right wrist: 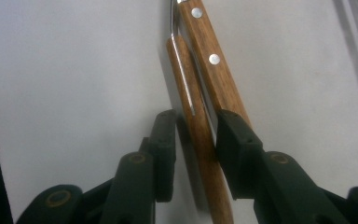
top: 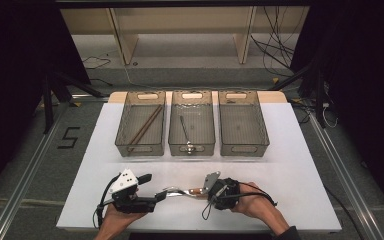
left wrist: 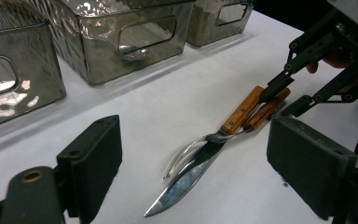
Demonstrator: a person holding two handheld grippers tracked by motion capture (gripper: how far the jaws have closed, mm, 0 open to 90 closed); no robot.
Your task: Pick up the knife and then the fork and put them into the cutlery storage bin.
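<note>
Two wood-handled utensils, a knife (left wrist: 193, 175) and a fork (left wrist: 186, 154), lie near the table's (top: 300, 165) front edge. Right gripper (right wrist: 196, 140): jaws straddling both handles, not yet clamped; left gripper (left wrist: 191, 163): jaws apart. A "5" (top: 69, 137) marks the floor.

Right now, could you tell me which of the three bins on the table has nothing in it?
The right bin looks empty. The left bin holds chopsticks, and the middle bin holds a spoon.

high: above, forward-down, far | gripper views: low, close | shared: knife (left wrist: 200, 163) and fork (left wrist: 186, 154)
</note>
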